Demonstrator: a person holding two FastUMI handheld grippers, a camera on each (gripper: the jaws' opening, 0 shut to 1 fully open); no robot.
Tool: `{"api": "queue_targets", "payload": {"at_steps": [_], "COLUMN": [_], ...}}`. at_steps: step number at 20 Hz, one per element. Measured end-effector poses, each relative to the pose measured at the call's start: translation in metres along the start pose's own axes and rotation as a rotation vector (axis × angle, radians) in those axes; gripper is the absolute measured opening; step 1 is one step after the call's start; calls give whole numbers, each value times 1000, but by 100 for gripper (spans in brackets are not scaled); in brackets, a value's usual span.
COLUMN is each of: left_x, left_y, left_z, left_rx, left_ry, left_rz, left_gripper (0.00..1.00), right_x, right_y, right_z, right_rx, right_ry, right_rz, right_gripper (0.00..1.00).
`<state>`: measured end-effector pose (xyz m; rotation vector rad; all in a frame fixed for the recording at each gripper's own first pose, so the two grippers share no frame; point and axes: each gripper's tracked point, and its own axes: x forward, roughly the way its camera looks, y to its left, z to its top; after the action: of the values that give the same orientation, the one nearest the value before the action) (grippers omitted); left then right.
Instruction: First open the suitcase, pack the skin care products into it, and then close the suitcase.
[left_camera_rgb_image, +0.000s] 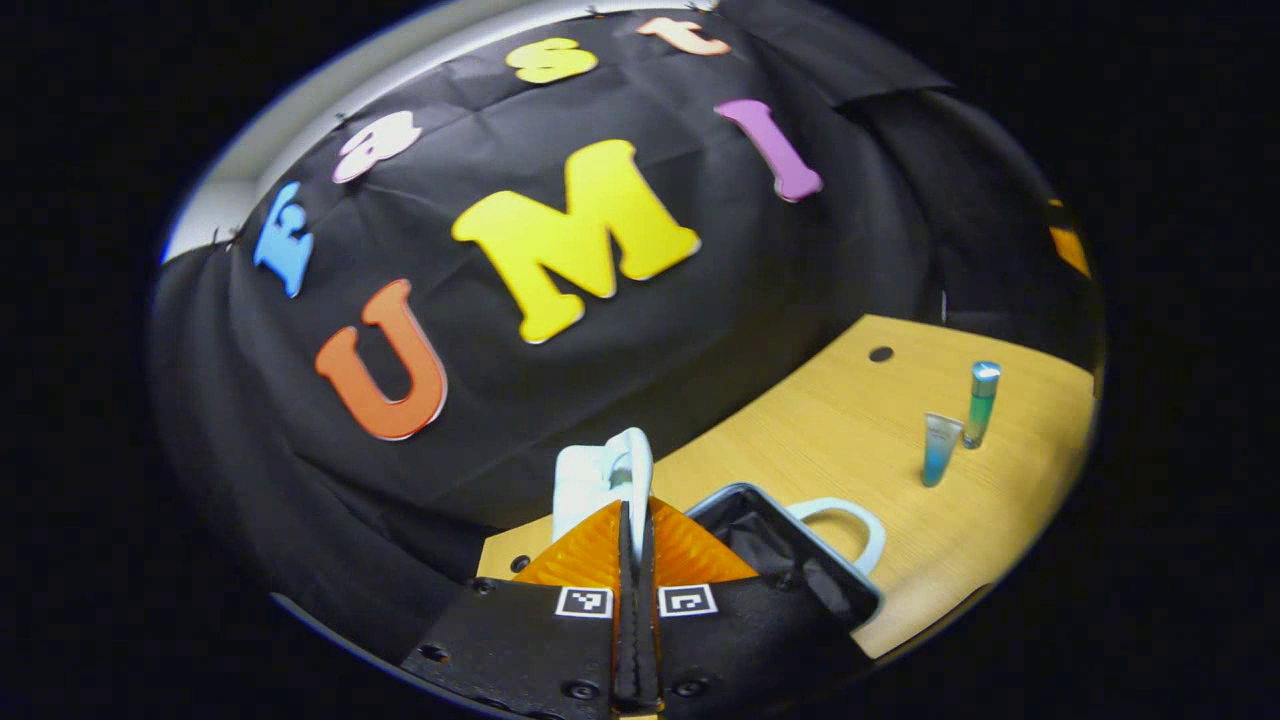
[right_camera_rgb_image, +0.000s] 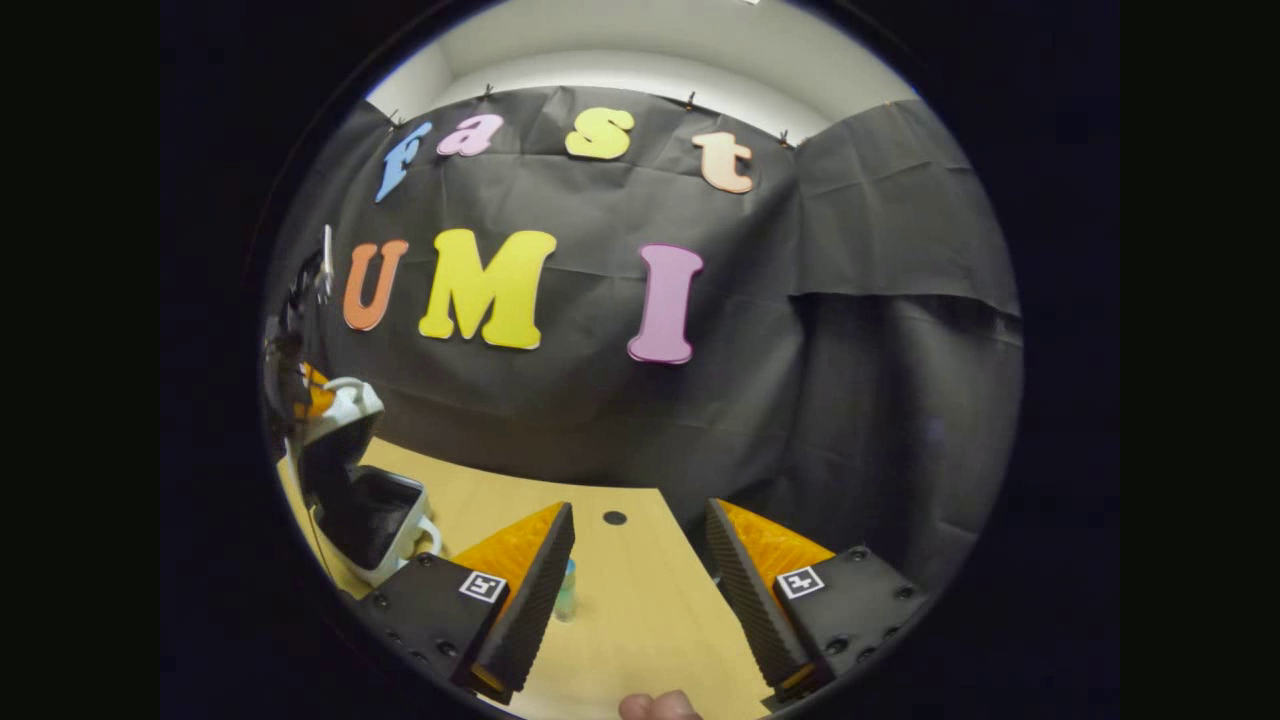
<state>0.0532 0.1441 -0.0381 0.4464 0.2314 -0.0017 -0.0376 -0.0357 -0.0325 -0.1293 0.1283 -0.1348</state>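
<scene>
1. White plastic: the suitcase (left_camera_rgb_image: 790, 545) sits low and just right of centre in the left gripper view, on the pale wood desk (left_camera_rgb_image: 860, 420); its dark lined interior shows, so I judge the opening step is in hand or nearly done.
2. The left gripper (left_camera_rgb_image: 636, 520) has its fingers pressed together at the bottom centre, with a white lid edge or handle (left_camera_rgb_image: 605, 475) rising just beyond the tips; whether they pinch it I cannot tell.
3. In the right gripper view the suitcase (right_camera_rgb_image: 365, 500) stands at the left edge, lid raised over the base; the right gripper (right_camera_rgb_image: 640, 580) hangs spread wide and empty over the desk.
4. Two skin care tubes (left_camera_rgb_image: 958, 425) stand upright at the right of the left gripper view, long axes vertical, caps up on the taller, well apart from the case.
5. Next move, as I judge it: leave the lid resting open, then bring the spread fingers around one tube, square to its upright axis.
</scene>
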Motion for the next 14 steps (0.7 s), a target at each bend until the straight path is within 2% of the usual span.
{"api": "queue_targets", "payload": {"at_steps": [5,8,11,14], "left_x": [-8,-7,30,59], "left_y": [110,165,197,208], "left_z": [-56,-115,-182,-247], "left_rx": [-191,-284,-424,-565], "left_ry": [-41,2,20,67], "left_rz": [126,188,189,152], "left_gripper": [3,2,3,3], "right_x": [4,3,0,2], "right_y": [50,69,76,86], "right_z": [24,38,45,43], "right_rx": [-24,-10,-46,-86], "right_ry": [-27,-37,-54,-40], "right_rz": [77,88,78,72], "right_gripper": [80,79,79,79]}}
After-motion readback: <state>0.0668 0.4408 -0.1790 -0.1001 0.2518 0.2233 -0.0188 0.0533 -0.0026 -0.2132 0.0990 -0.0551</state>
